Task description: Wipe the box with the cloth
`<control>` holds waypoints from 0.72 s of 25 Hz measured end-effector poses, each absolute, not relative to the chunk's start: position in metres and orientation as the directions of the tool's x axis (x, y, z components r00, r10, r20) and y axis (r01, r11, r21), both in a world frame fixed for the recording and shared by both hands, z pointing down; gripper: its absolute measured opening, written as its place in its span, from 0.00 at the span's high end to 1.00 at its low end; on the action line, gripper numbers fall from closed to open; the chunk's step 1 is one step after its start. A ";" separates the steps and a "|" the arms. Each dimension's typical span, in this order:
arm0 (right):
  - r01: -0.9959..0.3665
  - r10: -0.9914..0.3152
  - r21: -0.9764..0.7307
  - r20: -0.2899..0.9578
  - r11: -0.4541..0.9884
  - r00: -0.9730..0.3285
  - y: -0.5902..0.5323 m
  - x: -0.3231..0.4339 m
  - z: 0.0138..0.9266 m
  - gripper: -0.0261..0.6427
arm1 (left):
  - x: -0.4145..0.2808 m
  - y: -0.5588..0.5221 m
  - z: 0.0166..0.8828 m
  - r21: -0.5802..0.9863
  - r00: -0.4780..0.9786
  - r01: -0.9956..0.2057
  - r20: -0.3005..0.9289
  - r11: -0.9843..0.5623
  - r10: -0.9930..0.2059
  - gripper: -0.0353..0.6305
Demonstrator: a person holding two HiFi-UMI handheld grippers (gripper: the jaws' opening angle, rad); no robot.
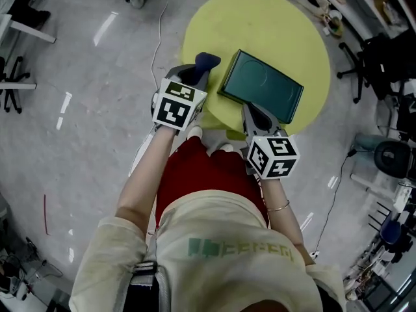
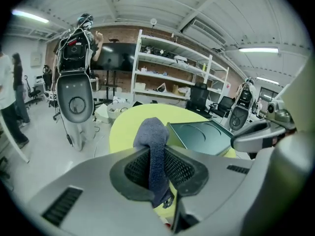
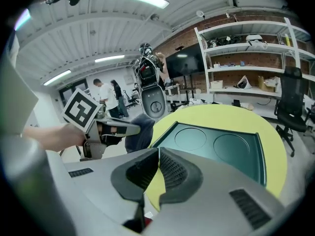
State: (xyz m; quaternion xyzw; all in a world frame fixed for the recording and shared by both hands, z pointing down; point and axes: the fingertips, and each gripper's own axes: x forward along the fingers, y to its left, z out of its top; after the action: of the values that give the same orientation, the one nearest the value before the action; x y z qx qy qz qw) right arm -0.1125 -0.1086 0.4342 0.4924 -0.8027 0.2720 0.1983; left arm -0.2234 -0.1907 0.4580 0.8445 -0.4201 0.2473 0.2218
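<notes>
A round yellow-green desk [image 1: 260,25] stands on a grey workshop floor, seen from above the person who works at it. A flat dark green box [image 1: 263,83] lies on the desk's near side, lid up, with two round shapes pressed into its top.

The left hand-held gripper [image 1: 198,70] hovers over the desk's near-left edge, just beside the box's left corner. Its jaws are clamped on a folded dark blue cloth [image 2: 153,146], which sticks up past the jaw tips. The right hand-held gripper [image 3: 157,168] is at the box's near edge. Its jaws are pressed together with nothing between them.

The cloth is in the grip and is brought close, but in the head view it appears to be apart from the box, so the wiping itself looks not yet begun. The whole lid seems left to do. No view shows dirt or marks on the box that would show progress.
</notes>
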 end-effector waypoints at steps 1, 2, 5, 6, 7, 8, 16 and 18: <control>-0.903 -0.685 -0.238 0.590 0.357 -0.427 -0.111 -0.112 0.435 0.90 | -0.222 -0.200 0.457 0.172 0.532 -0.816 0.596 -0.552 -0.601 0.85; -0.908 -0.687 -0.236 0.595 0.346 -0.416 -0.114 -0.111 0.436 0.90 | -0.220 -0.209 0.457 0.177 0.540 -0.812 0.589 -0.556 -0.601 0.85; -0.922 -0.693 -0.229 0.609 0.312 -0.386 -0.125 -0.109 0.439 0.90 | -0.213 -0.237 0.460 0.199 0.566 -0.797 0.576 -0.570 -0.590 0.85; -0.926 -0.695 -0.228 0.612 0.302 -0.377 -0.129 -0.109 0.440 0.90 | -0.210 -0.247 0.461 0.207 0.575 -0.791 0.573 -0.575 -0.584 0.85; -0.929 -0.696 -0.227 0.616 0.292 -0.369 -0.134 -0.109 0.440 0.90 | -0.208 -0.256 0.463 0.215 0.583 -0.786 0.570 -0.580 -0.579 0.85; -0.932 -0.696 -0.226 0.620 0.282 -0.361 -0.138 -0.111 0.442 0.90 | -0.207 -0.266 0.465 0.224 0.591 -0.781 0.567 -0.584 -0.574 0.85; -0.950 -0.690 -0.223 0.653 0.217 -0.311 -0.145 -0.090 0.454 0.90 | -0.171 -0.304 0.478 0.283 0.644 -0.743 0.551 -0.607 -0.531 0.85; -0.952 -0.690 -0.225 0.656 0.208 -0.306 -0.142 -0.085 0.454 0.90 | -0.163 -0.302 0.477 0.296 0.657 -0.730 0.549 -0.616 -0.516 0.85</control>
State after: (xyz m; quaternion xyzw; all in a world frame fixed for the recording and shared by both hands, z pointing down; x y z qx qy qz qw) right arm -0.0851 -0.1424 0.4543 0.5492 -0.7473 0.3073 0.2131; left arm -0.1628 -0.3017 0.4772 0.8739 -0.3566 0.2102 0.2549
